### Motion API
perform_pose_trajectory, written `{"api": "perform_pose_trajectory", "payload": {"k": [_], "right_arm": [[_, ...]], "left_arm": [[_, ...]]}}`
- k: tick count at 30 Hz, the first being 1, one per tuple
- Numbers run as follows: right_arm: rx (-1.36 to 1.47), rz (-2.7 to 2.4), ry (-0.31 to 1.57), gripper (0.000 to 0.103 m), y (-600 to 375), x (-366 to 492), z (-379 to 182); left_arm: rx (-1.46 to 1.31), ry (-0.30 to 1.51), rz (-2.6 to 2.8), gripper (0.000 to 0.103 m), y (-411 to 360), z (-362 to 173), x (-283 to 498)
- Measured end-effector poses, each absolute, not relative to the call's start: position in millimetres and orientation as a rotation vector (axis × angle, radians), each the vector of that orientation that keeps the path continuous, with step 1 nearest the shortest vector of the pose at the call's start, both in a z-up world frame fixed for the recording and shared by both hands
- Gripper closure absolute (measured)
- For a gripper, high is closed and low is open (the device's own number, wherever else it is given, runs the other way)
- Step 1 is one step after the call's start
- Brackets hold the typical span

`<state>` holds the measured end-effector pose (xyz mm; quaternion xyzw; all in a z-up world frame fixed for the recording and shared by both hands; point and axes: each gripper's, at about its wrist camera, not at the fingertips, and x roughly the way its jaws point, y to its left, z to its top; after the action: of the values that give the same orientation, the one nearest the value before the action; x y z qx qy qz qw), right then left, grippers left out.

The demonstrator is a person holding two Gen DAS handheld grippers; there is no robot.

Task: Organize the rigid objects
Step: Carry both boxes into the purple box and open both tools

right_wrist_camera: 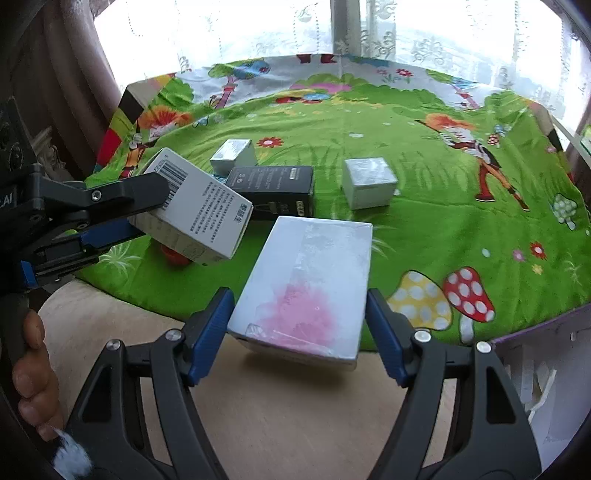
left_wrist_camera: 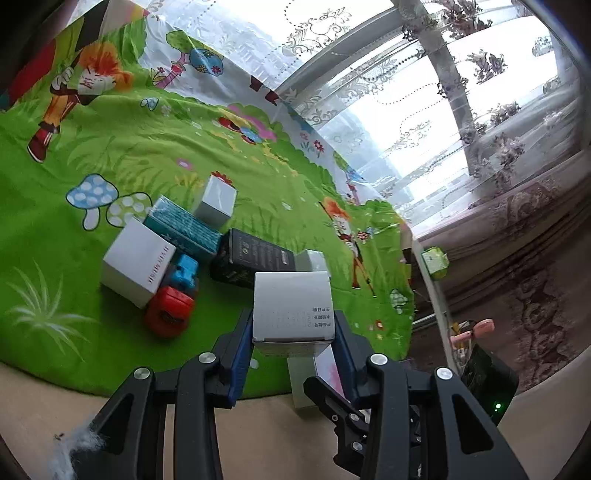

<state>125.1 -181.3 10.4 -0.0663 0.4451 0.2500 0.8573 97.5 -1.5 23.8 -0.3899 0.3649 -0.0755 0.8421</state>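
A: What does the left gripper point(left_wrist_camera: 293, 332) hold?

B: A small white cardboard box with grey printed text point(left_wrist_camera: 293, 310); its blue-padded fingers point(left_wrist_camera: 240, 354) press on two opposite sides and hold it off the cloth. From the right wrist view the same box point(right_wrist_camera: 199, 214) is tilted, barcode end up, above a red object on the cloth.

A: And the right gripper point(right_wrist_camera: 299, 325)?

B: Its jaws sit around a flat white rectangular box with a pink smudge on its top point(right_wrist_camera: 306, 280). The left pad point(right_wrist_camera: 210, 325) touches the box's side; a narrow gap shows at the right pad, so whether the grip is closed cannot be told. The box sits over the near edge of the green cartoon-print cloth point(right_wrist_camera: 424, 229), partly above the beige surface point(right_wrist_camera: 277, 417).

A: What lies around them?

B: Behind stand a black rectangular carton point(right_wrist_camera: 273, 184), a small silvery cube box point(right_wrist_camera: 367, 182) and another small silver-white box point(right_wrist_camera: 232, 155). The left wrist view adds a teal box point(left_wrist_camera: 181, 225), a larger white box point(left_wrist_camera: 136, 266), a blue toy block point(left_wrist_camera: 183, 275) and a red toy piece point(left_wrist_camera: 168, 308), clustered together. Open green cloth spreads to the right; the cloth's far edge meets a lace curtain point(right_wrist_camera: 258, 29).
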Motion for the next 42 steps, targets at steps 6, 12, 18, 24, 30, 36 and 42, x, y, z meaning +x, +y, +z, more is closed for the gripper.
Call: {"api": "perform_pose_trajectory", "payload": {"k": [6, 12, 18, 24, 30, 36, 42], "right_arm": [[-0.099, 0.506, 0.916, 0.028, -204, 118, 19], [-0.044, 0.473, 0.908, 0.028, -237, 112, 26], [-0.015, 0.415, 0.891, 0.028, -276, 106, 34], [0.019, 0.317, 0.902, 0.028, -328, 100, 30], [0.066, 0.212, 0.916, 0.028, -386, 98, 26], [0.109, 0.071, 0.913, 0.028, -447, 95, 25], [0.137, -0.064, 0.91, 0.028, -500, 92, 25]], "left_arm": [[-0.84, 0.771, -0.19, 0.061, -14, 26, 95], [-0.826, 0.784, -0.243, 0.061, -36, 31, 96], [-0.826, 0.792, -0.324, 0.061, -63, 37, 97], [-0.808, 0.836, -0.418, 0.061, -105, 37, 99], [-0.771, 0.891, -0.495, 0.061, -143, 34, 102], [-0.72, 0.949, -0.566, 0.061, -182, 29, 103], [-0.655, 1.005, -0.65, 0.061, -223, 26, 102]]}}
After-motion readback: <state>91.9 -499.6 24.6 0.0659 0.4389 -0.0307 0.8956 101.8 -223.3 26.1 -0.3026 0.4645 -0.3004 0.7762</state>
